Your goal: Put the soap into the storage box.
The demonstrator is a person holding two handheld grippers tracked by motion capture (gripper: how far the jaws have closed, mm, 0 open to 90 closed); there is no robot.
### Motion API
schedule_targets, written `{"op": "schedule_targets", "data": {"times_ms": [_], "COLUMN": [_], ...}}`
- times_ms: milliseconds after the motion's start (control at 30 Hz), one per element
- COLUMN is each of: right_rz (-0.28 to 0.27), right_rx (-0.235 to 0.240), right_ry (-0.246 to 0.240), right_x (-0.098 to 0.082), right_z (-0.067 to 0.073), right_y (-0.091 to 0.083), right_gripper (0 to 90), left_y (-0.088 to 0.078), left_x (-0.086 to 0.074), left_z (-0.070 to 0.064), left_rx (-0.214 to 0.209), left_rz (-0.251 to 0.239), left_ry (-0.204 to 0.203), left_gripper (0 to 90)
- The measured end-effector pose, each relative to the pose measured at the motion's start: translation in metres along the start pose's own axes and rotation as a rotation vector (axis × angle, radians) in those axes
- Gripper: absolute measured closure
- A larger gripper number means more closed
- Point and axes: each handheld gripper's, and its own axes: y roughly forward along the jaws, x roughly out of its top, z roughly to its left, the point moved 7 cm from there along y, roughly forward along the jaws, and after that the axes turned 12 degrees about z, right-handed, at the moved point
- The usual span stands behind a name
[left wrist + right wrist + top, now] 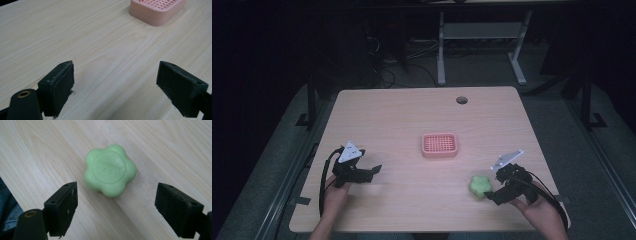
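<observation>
A green flower-shaped soap lies flat on the wooden table near its front right. My right gripper is open just to the right of the soap, its jaws spread wider than the soap and a little short of it. A pink soap dish with a grid top sits in the middle of the table with nothing in it. At the front left my left gripper is open over bare wood, pointing toward the dish from well short of it.
A round cable hole is near the table's far edge. Beyond the table stand the white legs of another desk and cables on a dark floor. The table's front edge runs just below both hands.
</observation>
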Motion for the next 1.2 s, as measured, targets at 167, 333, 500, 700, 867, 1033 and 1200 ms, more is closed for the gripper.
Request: {"op": "schedule_targets", "data": {"times_ms": [167, 333, 500, 700, 867, 1033, 1200], "right_rz": [0.011, 0.029, 0.050, 0.067, 0.082, 0.102, 0.119], "right_rx": [0.007, 0.014, 0.020, 0.020, 0.021, 0.022, 0.027], "right_ry": [0.000, -0.003, -0.020, -0.030, -0.033, -0.029, -0.028], "right_x": [0.006, 0.010, 0.017, 0.023, 0.026, 0.028, 0.030], "right_z": [0.001, 0.003, 0.006, 0.007, 0.008, 0.008, 0.009], "right_y": [0.002, 0.006, 0.013, 0.019, 0.022, 0.028, 0.033], "right_gripper": [17.5, 17.2, 17.1, 16.6, 16.1, 15.0, 14.9], "left_y": [0.000, 0.000, 0.000, 0.000, 0.000, 0.000, 0.000], "left_x": [0.000, 0.000, 0.000, 0.000, 0.000, 0.000, 0.000], "left_z": [0.001, 0.000, 0.000, 0.000, 0.000, 0.000, 0.000], "left_rx": [0.000, 0.000, -0.001, -0.001, -0.001, -0.001, -0.001], "left_rz": [-0.002, -0.002, -0.003, -0.003, -0.003, -0.003, -0.003], "left_ry": [-0.002, 0.001, -0.001, -0.002, -0.002, -0.001, -0.001], "left_gripper": [14.4, 14.4, 14.4, 14.4, 14.4, 14.4, 14.4]}}
